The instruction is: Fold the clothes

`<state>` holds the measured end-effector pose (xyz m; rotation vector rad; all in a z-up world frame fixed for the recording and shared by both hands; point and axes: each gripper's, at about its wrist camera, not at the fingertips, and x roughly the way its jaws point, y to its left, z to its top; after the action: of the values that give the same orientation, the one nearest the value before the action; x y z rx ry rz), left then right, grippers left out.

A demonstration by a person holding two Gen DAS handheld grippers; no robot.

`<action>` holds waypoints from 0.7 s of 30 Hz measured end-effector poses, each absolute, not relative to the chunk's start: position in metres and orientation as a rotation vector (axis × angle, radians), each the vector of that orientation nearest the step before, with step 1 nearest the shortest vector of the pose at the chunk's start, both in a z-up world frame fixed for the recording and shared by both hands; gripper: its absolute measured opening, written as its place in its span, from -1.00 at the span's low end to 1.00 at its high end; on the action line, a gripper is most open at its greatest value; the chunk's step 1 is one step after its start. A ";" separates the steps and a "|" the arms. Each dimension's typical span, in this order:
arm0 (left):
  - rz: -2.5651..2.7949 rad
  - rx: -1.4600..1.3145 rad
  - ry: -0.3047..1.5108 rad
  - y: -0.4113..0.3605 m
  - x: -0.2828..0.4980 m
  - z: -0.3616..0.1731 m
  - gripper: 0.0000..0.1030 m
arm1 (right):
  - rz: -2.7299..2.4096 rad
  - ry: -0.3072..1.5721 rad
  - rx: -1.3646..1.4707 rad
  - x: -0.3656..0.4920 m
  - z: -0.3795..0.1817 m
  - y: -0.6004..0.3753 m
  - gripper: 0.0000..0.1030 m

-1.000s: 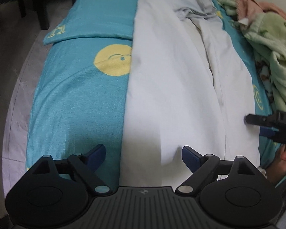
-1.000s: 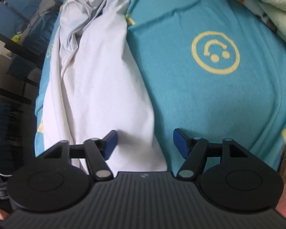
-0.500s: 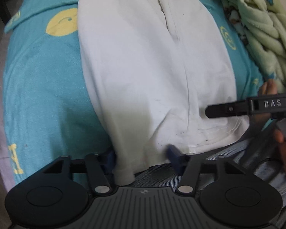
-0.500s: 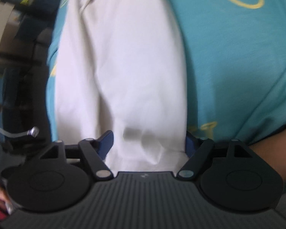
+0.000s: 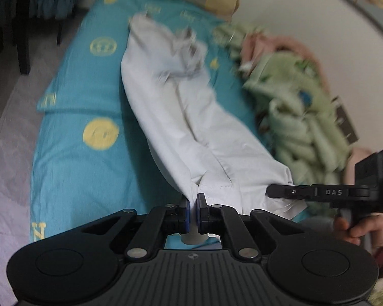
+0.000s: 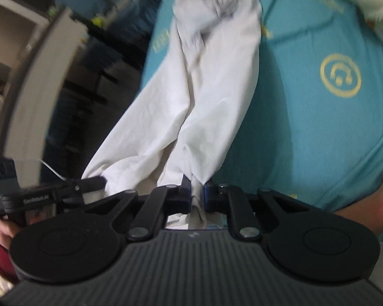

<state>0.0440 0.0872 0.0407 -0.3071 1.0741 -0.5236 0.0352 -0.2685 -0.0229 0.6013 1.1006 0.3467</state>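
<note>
- In the left wrist view, the left tongs (image 5: 193, 210) sit low in the middle of the frame. They are pinched tight on a corner of the white cloth (image 5: 191, 127).
- The right tongs (image 6: 197, 196) sit low in the middle of the right wrist view. Their jaws are closing, and a bunched edge of the white cloth (image 6: 212, 97) is squeezed between them.
- The white cloth runs from the tongs up the middle of both frames. Its near end is lifted. Its far end lies in a crumpled heap on the bed (image 5: 71, 153).
- The bed has a blue sheet with yellow smiley faces.
- Only the left wrist view shows the green blanket (image 5: 301, 127) spread wide along the right side, with something pink behind it. It also shows a pale wall in the upper right and dark chair legs in the upper left.
- Only the right wrist view shows dark furniture and a pale curved edge on the left side of the frame. The green blanket (image 6: 365, 2) is just a small bit in the upper right corner.
- Each view shows the other tongs from the side. The right ones are at the right edge of the left view, and the left ones at the left edge of the right view, each with a hand (image 5: 357, 229) on the handle.
- Both frames are blurry near the top.
</note>
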 end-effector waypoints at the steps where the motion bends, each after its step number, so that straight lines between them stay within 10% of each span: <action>1: -0.520 -0.321 1.045 0.087 0.038 0.054 -0.90 | 0.350 1.064 0.619 0.034 -0.011 -0.275 -0.76; 15: -0.563 -0.387 0.978 0.079 -0.110 0.069 -0.90 | 0.375 0.914 0.692 -0.091 0.016 -0.314 -0.76; 21: -0.524 -0.389 0.929 0.072 -0.055 0.080 -0.90 | 0.331 0.865 0.836 -0.077 0.003 -0.325 -0.76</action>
<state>-0.0555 0.0717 0.0798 -0.3892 0.9291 -0.5236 -0.0767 -0.3255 0.0032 0.8360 0.8651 0.3309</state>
